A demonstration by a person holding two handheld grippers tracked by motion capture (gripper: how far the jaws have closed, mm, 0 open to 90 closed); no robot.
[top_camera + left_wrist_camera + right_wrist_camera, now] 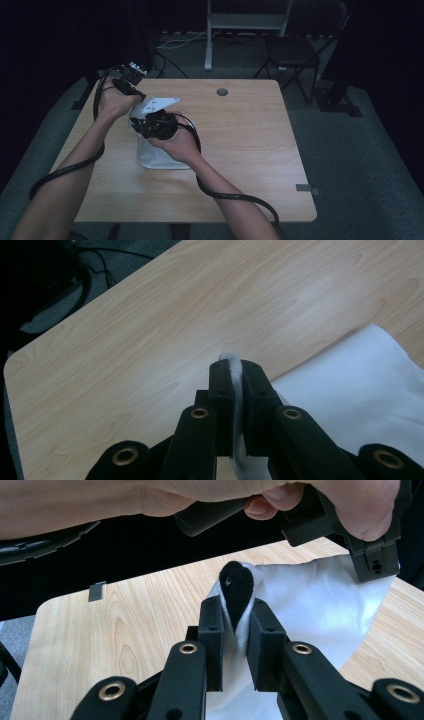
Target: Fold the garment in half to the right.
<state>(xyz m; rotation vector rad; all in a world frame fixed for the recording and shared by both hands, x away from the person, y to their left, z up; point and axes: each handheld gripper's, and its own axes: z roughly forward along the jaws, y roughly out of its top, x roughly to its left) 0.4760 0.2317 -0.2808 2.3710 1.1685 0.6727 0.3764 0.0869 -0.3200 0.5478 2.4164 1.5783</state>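
Jaws of left gripper (239, 385) and right gripper (236, 622) both clamped on edges of white fabric bag (157, 152), lifted over light wooden bench (240, 150). Advice: keep even tension, hold mouth spread.

Dim lab/studio, black curtains round, lone wood table (240, 150), folding chair (292, 55), metal stand (247, 22), floor cables (180, 42)

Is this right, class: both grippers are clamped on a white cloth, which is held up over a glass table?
Not quite. The table is light wood, not glass; the high view shows its grain. The rest holds: the left gripper and the right gripper are each clamped on the white cloth, held up over that table.
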